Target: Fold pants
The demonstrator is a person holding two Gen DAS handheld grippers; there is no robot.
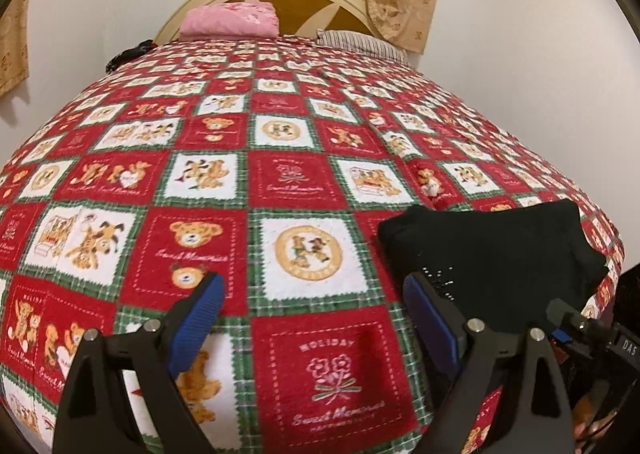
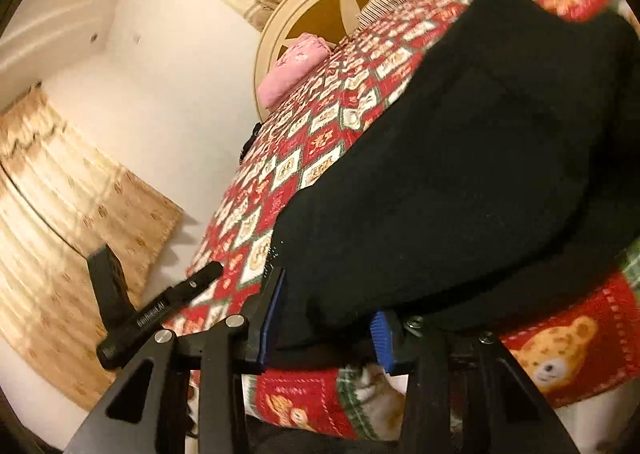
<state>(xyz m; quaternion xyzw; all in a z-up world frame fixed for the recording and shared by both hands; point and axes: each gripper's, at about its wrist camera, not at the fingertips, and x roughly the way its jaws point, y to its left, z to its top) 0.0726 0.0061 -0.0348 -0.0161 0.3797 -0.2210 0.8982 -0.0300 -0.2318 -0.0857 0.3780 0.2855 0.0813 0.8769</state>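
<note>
Left wrist view: left gripper (image 1: 314, 308) spread wide, nothing between its blue pads, hovering over the teddy-bear bedspread (image 1: 280, 158). Folded black pants (image 1: 492, 250) lie just right of its right finger. Pink pillow (image 1: 230, 20) far ahead.

Right wrist view: right gripper (image 2: 326, 320) partly closed, the pants' (image 2: 460, 158) near edge between its pads; firm grip unclear.
</note>
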